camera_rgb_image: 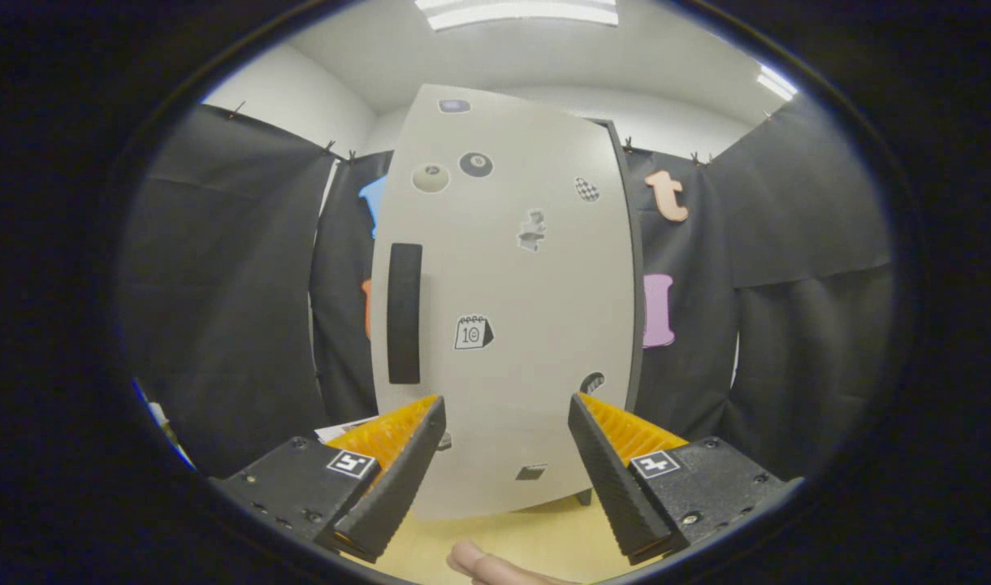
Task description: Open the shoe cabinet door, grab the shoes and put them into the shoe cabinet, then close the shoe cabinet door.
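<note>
A tall pale grey shoe cabinet door point(504, 301) stands straight ahead, shut, with several small stickers on it. A black vertical handle point(404, 313) sits near its left edge, just above and beyond my left finger. My gripper point(505, 405) is open, its fingers spread wide and empty in front of the door's lower part. The cabinet rests on a light wooden surface point(536, 536).
Black cloth walls close in on both sides and behind the cabinet. A person's fingertip point(471, 561) shows low between my fingers. A bit of white paper point(341, 428) lies beside the left finger, at the cabinet's foot.
</note>
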